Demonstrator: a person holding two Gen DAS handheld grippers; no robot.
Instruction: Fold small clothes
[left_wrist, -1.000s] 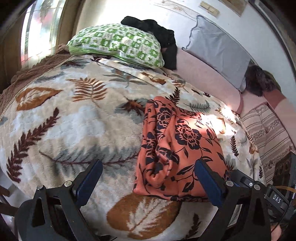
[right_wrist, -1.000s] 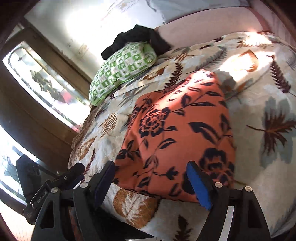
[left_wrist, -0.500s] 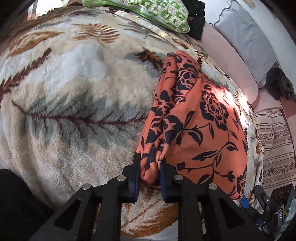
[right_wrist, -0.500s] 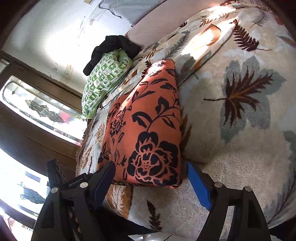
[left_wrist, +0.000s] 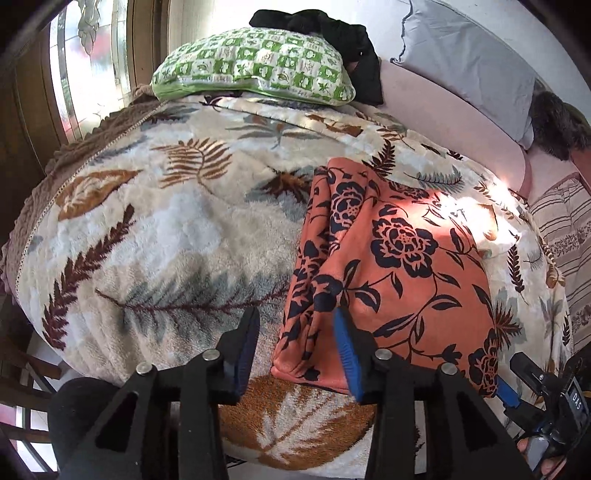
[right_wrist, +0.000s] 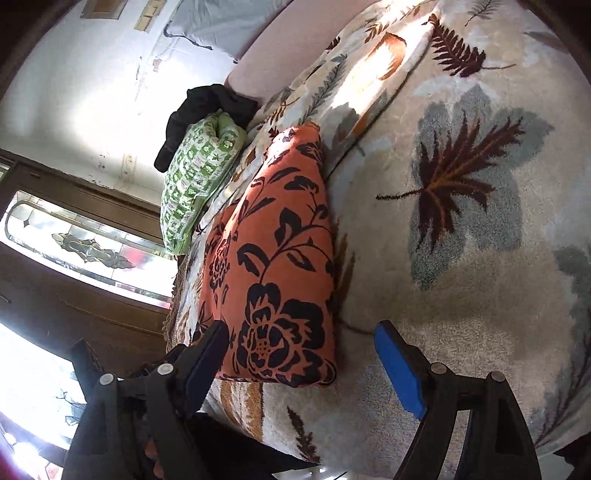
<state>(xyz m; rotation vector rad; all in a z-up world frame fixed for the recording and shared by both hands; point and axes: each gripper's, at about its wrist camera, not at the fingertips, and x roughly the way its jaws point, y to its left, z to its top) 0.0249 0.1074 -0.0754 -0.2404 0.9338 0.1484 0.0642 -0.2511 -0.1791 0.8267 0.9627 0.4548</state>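
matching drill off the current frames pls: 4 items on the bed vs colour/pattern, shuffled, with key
Items:
1. folded garment
2. pillow
3. blanket
4. bundle behind the pillow

Looks:
A. cream, leaf print
B. plain black
C. orange, dark flowers
D. green and white checks

Pairs: 1-C, 2-D, 3-A, 4-B

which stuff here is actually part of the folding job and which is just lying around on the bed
Part of the job:
- orange floral garment, folded on the leaf-print blanket
- left tool, opening, near corner of the garment between its pads
- right tool, open at the other near corner

Just lying about:
- green checked pillow
- black clothing
- grey pillow
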